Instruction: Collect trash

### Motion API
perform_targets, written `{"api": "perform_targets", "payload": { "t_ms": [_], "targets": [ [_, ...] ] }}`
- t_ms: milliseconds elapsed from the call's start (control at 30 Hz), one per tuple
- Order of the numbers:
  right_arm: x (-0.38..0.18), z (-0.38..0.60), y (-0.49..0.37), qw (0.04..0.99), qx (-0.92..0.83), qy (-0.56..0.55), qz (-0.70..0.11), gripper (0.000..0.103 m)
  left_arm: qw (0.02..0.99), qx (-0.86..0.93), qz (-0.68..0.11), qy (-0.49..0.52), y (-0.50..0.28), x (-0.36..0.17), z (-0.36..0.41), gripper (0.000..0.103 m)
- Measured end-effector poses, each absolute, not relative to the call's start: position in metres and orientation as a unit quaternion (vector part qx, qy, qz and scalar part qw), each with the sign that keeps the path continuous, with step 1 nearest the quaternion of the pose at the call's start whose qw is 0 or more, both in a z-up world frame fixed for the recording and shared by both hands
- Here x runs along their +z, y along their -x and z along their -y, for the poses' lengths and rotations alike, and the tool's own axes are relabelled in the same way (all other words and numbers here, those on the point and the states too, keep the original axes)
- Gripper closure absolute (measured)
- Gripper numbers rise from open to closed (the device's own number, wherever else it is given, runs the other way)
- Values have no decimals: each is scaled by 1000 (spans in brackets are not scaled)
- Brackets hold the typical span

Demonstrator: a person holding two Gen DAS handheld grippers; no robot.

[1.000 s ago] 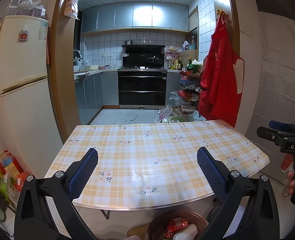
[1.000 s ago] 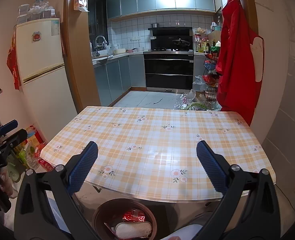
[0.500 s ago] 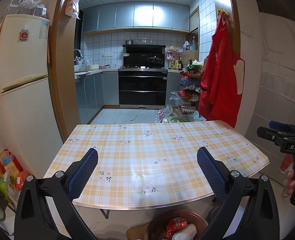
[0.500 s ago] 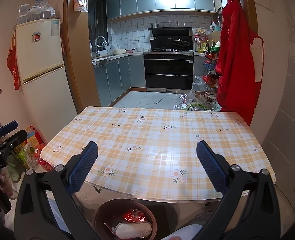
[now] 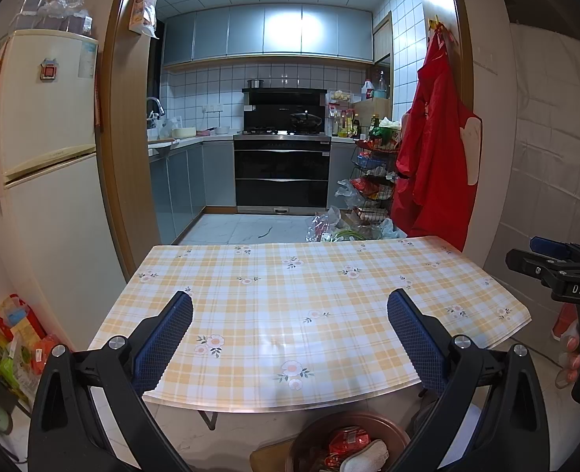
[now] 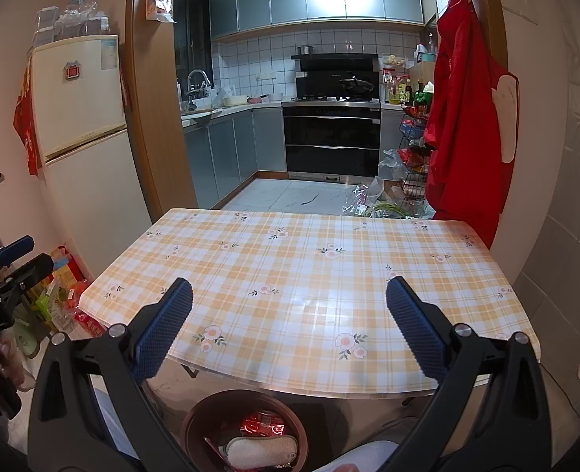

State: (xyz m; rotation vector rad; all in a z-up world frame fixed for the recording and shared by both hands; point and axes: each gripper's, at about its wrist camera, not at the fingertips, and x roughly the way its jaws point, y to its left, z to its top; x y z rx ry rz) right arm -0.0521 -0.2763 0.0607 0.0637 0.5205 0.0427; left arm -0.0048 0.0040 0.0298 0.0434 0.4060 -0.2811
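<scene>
Both grippers' jaws wide, empty; trash in bin (image 6: 246,428)

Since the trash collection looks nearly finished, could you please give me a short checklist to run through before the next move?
1. Left gripper empty with jaws wide apart: ok.
2. Right gripper empty with jaws wide apart: ok.
3. No loose trash on the yellow plaid floral tablecloth: ok in both views.
4. Round brown plastic bin sits on the floor below the table's near edge: ok.
5. Red wrapper and white padded item lie inside the bin: ok.
6. Whether the packets on the floor beside the cream fridge count as trash: cannot tell.
</scene>
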Motion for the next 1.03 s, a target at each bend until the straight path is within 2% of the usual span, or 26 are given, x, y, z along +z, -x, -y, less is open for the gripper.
{"api": "perform_targets", "payload": {
  "t_ms": [1033],
  "targets": [
    [58, 278, 55, 966, 18, -30, -257, 6, 970, -133, -201, -24, 2, 26, -15, 6]
  ]
}}
